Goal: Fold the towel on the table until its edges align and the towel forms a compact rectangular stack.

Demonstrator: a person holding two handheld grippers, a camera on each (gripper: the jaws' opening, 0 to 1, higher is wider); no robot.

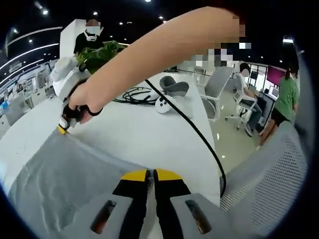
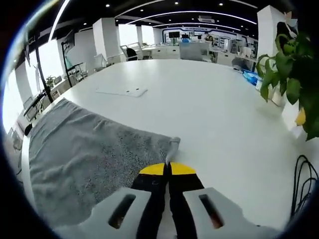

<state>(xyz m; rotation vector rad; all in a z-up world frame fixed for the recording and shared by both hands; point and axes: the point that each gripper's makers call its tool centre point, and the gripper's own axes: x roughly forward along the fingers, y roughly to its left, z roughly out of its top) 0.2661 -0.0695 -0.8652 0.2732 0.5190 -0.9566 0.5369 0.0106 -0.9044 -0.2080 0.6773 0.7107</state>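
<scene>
A grey towel (image 1: 60,179) lies spread on the white table (image 1: 144,129). In the left gripper view my left gripper (image 1: 151,174) has its yellow-tipped jaws shut on the towel's near edge. A hand holds my right gripper (image 1: 63,128) at the towel's far corner, with the arm crossing above the table. In the right gripper view the towel (image 2: 84,154) stretches to the left, and my right gripper (image 2: 168,169) is shut on its small raised corner (image 2: 173,144). The towel edge between the two grippers runs straight and taut.
A black cable (image 1: 194,129) runs across the table past a coil and a grey headset (image 1: 173,87). A potted plant (image 2: 289,74) stands by the table's edge. A flat white sheet (image 2: 122,91) lies further off. A mesh chair (image 1: 271,184) is beside the table. People sit and stand behind.
</scene>
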